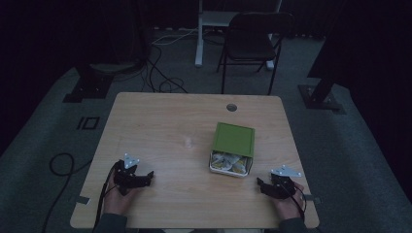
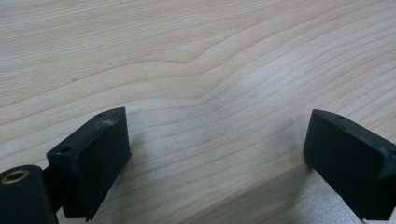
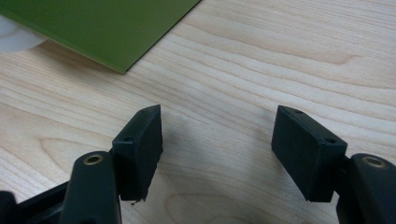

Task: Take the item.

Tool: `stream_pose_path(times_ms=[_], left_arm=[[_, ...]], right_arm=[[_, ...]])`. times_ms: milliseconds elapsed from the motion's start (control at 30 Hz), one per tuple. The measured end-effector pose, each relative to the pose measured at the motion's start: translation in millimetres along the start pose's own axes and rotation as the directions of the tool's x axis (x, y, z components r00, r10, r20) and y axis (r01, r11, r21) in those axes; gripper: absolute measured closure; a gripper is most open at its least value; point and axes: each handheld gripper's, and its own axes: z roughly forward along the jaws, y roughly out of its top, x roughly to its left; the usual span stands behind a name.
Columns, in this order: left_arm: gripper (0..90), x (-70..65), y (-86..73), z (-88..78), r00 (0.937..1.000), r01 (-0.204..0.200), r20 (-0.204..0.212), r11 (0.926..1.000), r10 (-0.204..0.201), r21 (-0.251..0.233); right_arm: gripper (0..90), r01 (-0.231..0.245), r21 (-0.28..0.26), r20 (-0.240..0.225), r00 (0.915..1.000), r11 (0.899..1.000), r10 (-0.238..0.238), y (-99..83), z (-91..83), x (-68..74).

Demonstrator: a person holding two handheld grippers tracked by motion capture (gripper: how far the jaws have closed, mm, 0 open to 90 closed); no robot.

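Note:
A white box (image 1: 231,164) with a green lid (image 1: 234,139) slid partly back sits right of the table's middle; light packets show in its open front part. My left gripper (image 1: 145,177) rests near the front left of the table, its jaws wide apart over bare wood (image 2: 215,140). At the front right lies my right gripper (image 1: 262,185), open as well, with nothing between its fingers (image 3: 219,135). A corner of the green lid (image 3: 107,28) and the white box rim (image 3: 14,39) appear at the top left of the right gripper view.
The light wooden table (image 1: 170,131) has a round cable hole (image 1: 231,107) at its far edge. Beyond it stand a dark folding chair (image 1: 252,41) and a white desk leg (image 1: 199,43). Cables (image 1: 160,73) lie on the grey floor.

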Motion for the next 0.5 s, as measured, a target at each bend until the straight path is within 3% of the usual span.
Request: stream_pose_path(times_ms=[500], left_arm=[[8.0,-0.1,0.0,0.0,1.0000,0.000,0.000,1.0000,0.000,0.000]], right_arm=[[34.2,-0.004,0.004,0.000,1.0000,1.000,0.004,0.0,-1.0,0.2]])
